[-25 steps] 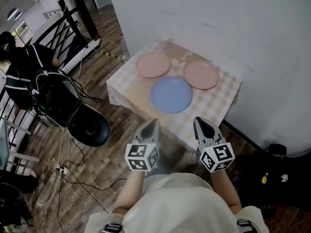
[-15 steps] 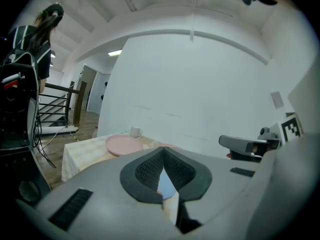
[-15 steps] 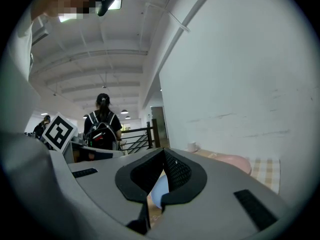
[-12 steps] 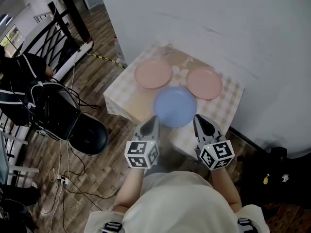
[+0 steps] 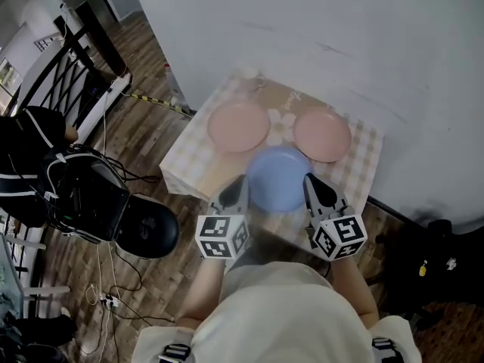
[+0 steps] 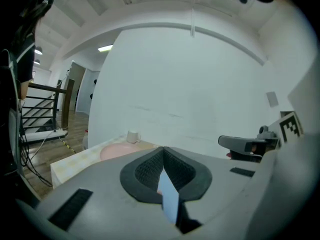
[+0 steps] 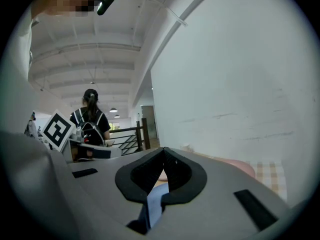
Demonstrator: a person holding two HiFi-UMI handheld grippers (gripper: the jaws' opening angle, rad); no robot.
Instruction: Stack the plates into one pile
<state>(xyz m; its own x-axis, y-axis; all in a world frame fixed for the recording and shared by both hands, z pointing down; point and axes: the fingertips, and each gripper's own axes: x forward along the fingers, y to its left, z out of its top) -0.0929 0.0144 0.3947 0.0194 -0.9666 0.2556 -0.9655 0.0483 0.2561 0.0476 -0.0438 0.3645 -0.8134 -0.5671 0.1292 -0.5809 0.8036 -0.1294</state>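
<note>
The bench (image 5: 361, 174), under a checked cloth, stands against a white wall and carries three separate plates, none stacked. The blue plate (image 5: 278, 178) lies at the near edge. The two pink ones sit beyond it, toward the far edge: the left pink plate (image 5: 237, 126) by the left corner, the right pink plate (image 5: 323, 134) to the right. The left gripper (image 5: 240, 181) and right gripper (image 5: 309, 180) flank the blue plate's near rim, both with fingers together on nothing. The blue plate lies directly ahead between them, about equally near each. Being round, it has no long axis to line up with.
</note>
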